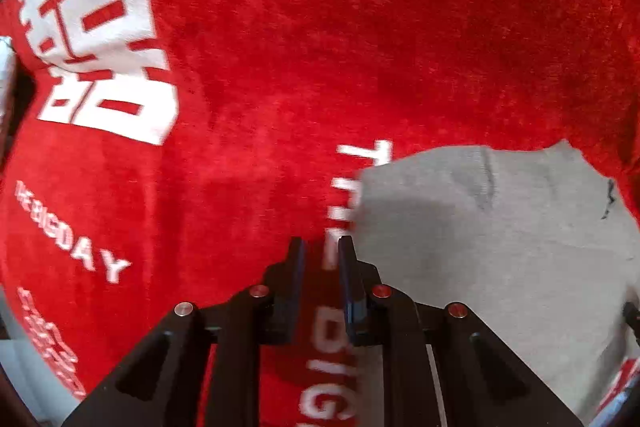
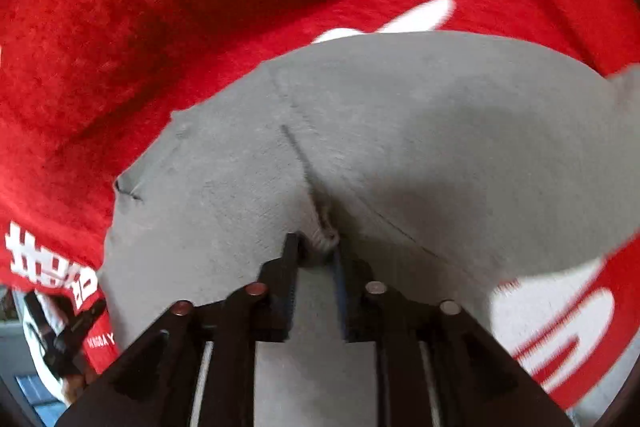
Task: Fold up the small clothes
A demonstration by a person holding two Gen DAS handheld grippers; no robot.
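Under my right gripper [image 2: 314, 247] lies the grey garment [image 2: 400, 131], spread fairly flat on a red blanket [image 2: 100, 47] printed with white letters. My right gripper points steeply down, its jaws narrowed on a small puckered bunch of the grey cloth where a seam runs in, so I judge it has a pinch of fabric. My left gripper [image 1: 322, 251] hangs over the bare red pile just left of the garment's left edge, jaws nearly together with nothing between them.

I judge the garment light, soft and limp: it will drape and sag from any single pinch, and a thin pinch could slip out. Hems, seams and corners look like the best holds, one for each gripper.

Plush pile should grip the cloth and drag on it, so lifting beats sliding. Beyond the blanket's near left edge I see only blurred shapes I cannot identify.
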